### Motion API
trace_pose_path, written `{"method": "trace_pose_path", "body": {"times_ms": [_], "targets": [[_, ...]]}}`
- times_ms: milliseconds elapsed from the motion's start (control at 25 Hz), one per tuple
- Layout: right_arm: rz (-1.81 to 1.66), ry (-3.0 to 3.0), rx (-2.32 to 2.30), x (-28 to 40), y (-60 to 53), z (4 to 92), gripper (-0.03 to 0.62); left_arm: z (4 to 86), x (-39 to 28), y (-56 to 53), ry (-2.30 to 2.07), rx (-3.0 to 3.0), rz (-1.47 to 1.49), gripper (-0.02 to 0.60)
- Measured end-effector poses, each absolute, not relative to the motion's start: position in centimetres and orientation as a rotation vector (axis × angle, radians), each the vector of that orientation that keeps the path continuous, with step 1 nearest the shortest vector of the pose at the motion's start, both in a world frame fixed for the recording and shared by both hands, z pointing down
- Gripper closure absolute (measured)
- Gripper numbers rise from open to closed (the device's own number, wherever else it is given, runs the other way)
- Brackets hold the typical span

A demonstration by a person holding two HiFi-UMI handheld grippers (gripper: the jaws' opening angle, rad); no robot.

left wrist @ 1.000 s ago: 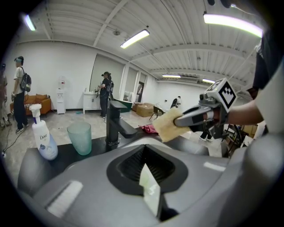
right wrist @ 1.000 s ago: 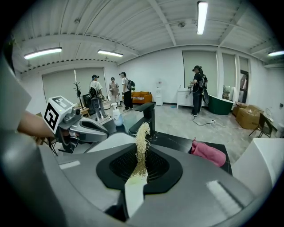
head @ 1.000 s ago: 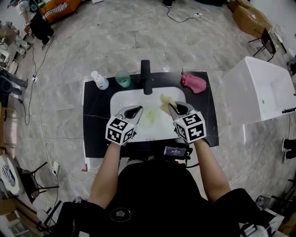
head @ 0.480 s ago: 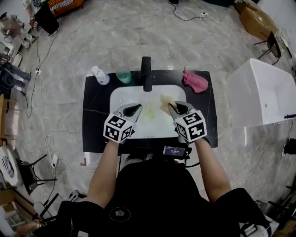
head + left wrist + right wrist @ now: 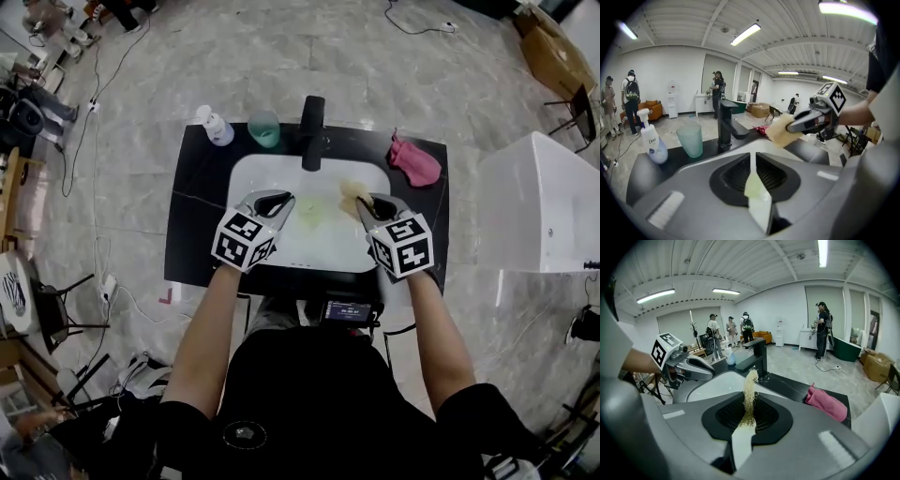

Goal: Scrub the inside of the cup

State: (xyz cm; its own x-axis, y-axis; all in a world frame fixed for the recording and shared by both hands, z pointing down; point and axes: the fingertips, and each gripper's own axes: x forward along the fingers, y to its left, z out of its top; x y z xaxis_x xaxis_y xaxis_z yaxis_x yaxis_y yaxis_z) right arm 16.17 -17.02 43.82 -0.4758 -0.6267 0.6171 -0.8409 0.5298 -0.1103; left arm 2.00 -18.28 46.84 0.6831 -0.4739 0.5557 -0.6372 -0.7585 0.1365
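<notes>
Both claws over the sink [image 5: 323, 248], cup [image 5: 265, 129] untouched
Right claw [image 5: 366, 202] grips a yellow scrubber [image 5: 353, 194]; left claw [image 5: 279, 200] nearly closed, jaws just easing apart; green cup stands on the counter [image 5: 192, 206] beside the tap [image 5: 312, 131]

Pink cloth [image 5: 415, 161] right of the faucet [image 5: 313, 131] — soap bottle [image 5: 215, 126] left.

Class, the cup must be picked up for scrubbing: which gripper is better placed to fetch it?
Probably left. The left gripper is shut and empty, on the same side as the green cup; the right gripper clamps the scrub pad.
</notes>
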Motion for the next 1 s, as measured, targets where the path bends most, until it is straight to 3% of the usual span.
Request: {"method": "trace_pose_path", "body": {"times_ms": [680,1000], "targets": [[0.656,-2.156,1.055,12.5,-19.6,50.4,0.551,59.8,5.1,-17.4,-0.564,2.527,0.993,0.210],[0.689,-2.125,0.956,10.4,-19.3,53.6,0.551,64.9,6.3,-17.1,-0.523,2.482,1.030,0.176]]}}
